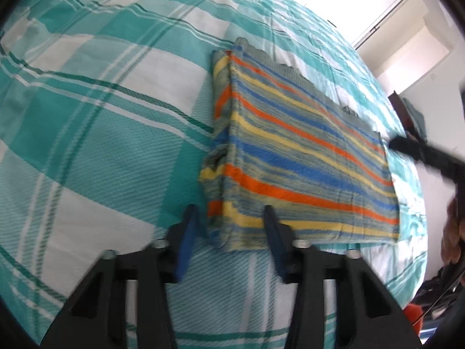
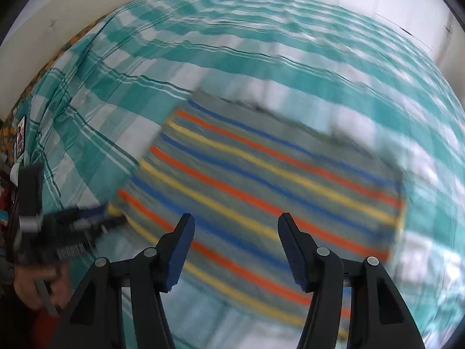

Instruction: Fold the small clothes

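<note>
1. Left wrist view showed the striped cloth in grey-green, orange, blue and yellow bands (image 1: 302, 157) lying flat on the teal-and-white checked bedsheet (image 1: 101, 145), already doubled over, with a lower layer peeking out along its left side.

2. I had the left gripper (image 1: 229, 218) set at the cloth's near-left corner, where the stacked layers meet, since a pinch there could carry all of them at once into the next fold.

3. Its blue-padded jaws straddled that corner with a gap between them. I could not see the pads pressing on the fabric, so I judged them not yet clamped, though the corner sat between them.

4. Right wrist view was smeared by motion, yet the right gripper (image 2: 235, 232) clearly hung above the cloth's middle with its jaws parted and nothing between the pads.

5. In the left wrist view that same gripper appeared as a dark blurred shape just off the cloth's far-right edge, with part of the person's hand (image 1: 453, 232) below it.

6. I judged the right hand to be in transit towards an edge or corner to match the left, so both ends could lift evenly.

7. My guess was that the task stood partway: one fold made, at least one more needed. A one-sided grip risked dragging the layers apart.
</note>
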Demonstrator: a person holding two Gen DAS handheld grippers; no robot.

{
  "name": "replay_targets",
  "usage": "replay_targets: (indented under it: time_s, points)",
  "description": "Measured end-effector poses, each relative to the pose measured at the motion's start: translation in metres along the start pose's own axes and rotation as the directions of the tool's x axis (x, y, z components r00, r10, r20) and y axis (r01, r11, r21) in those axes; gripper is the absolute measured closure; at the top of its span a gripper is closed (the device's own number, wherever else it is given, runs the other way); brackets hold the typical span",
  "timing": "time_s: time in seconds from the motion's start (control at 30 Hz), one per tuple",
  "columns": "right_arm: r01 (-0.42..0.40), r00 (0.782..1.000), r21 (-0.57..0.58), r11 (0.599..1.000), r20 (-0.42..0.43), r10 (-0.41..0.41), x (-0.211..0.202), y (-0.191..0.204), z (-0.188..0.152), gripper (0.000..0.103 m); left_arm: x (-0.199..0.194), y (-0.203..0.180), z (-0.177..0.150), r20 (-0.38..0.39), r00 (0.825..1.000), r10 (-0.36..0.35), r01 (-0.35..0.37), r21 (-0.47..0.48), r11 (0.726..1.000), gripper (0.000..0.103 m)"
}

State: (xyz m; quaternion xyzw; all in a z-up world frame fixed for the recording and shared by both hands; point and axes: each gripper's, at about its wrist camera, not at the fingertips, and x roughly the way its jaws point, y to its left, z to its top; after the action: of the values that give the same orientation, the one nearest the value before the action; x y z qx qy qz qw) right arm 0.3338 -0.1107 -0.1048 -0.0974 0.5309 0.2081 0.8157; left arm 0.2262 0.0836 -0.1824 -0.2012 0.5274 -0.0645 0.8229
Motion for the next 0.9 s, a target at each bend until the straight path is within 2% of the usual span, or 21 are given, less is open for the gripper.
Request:
replay_targets:
  time_s: [0.03, 0.07, 0.27, 0.37, 0.47, 0.5, 0.53, 0.57, 0.6, 0.67, 0.73, 0.8, 0.9]
  points:
    - [0.002, 1.000, -0.014, 1.000, -0.006, -0.002, 0.009, 0.008, 0.015, 0.043, 0.004, 0.000, 0.001, -0.005, 1.000, -0.008, 0.008, -0.002, 1.000, 0.091]
    - [0.005, 1.000, -0.024, 1.000, -0.014, -0.005, 0.018, 0.016, 0.030, 0.043, 0.006, 0.000, 0.001, -0.005, 1.000, -0.017, 0.017, -0.006, 1.000, 0.094]
    - [0.027, 0.996, -0.009, 1.000, -0.089, -0.027, 0.094, 0.063, 0.113, 0.043, 0.002, 0.013, -0.008, 0.039, 0.996, -0.075, 0.077, -0.080, 0.994, 0.096]
    - [0.059, 0.989, 0.014, 0.998, -0.137, -0.057, 0.133, 0.086, 0.130, 0.043, 0.002, 0.011, -0.009, 0.044, 0.996, -0.077, 0.080, -0.068, 0.994, 0.096]
    - [0.131, 0.972, -0.019, 0.991, -0.197, -0.132, 0.169, 0.109, 0.133, 0.044, 0.003, 0.010, -0.009, 0.045, 0.995, -0.085, 0.088, -0.069, 0.994, 0.097]
    - [0.154, 0.962, -0.039, 0.987, -0.223, -0.159, 0.178, 0.114, 0.131, 0.047, 0.003, 0.011, -0.009, 0.045, 0.995, -0.087, 0.090, -0.070, 0.993, 0.097]
    - [0.181, 0.957, -0.051, 0.982, -0.219, -0.188, 0.182, 0.115, 0.129, 0.055, 0.003, 0.010, -0.009, 0.047, 0.995, -0.087, 0.090, -0.070, 0.993, 0.097]
    - [0.210, 0.955, -0.059, 0.976, -0.203, -0.218, 0.181, 0.113, 0.128, 0.088, 0.001, 0.010, -0.009, 0.050, 0.995, -0.086, 0.089, -0.069, 0.994, 0.097]
    - [0.216, 0.957, -0.046, 0.975, -0.185, -0.221, 0.175, 0.108, 0.128, 0.094, -0.003, 0.007, -0.009, 0.058, 0.995, -0.083, 0.087, -0.064, 0.994, 0.097]
    - [0.127, 0.982, 0.052, 0.990, -0.145, -0.119, 0.153, 0.084, 0.129, 0.094, -0.015, -0.004, -0.007, 0.083, 0.994, -0.076, 0.080, -0.043, 0.996, 0.097]
    - [0.070, 0.994, 0.104, 0.992, -0.088, -0.061, 0.126, 0.061, 0.128, 0.094, -0.034, -0.025, -0.004, 0.123, 0.989, -0.087, 0.087, 0.007, 0.996, 0.097]
    - [0.009, 0.999, 0.144, 0.989, -0.033, -0.004, 0.093, 0.028, 0.122, 0.094, -0.049, -0.053, 0.000, 0.158, 0.982, -0.105, 0.095, 0.072, 0.993, 0.097]
    - [-0.048, 0.998, 0.195, 0.980, 0.036, 0.042, 0.048, -0.028, 0.106, 0.094, -0.057, -0.100, 0.001, 0.165, 0.975, -0.147, 0.121, 0.160, 0.980, 0.097]
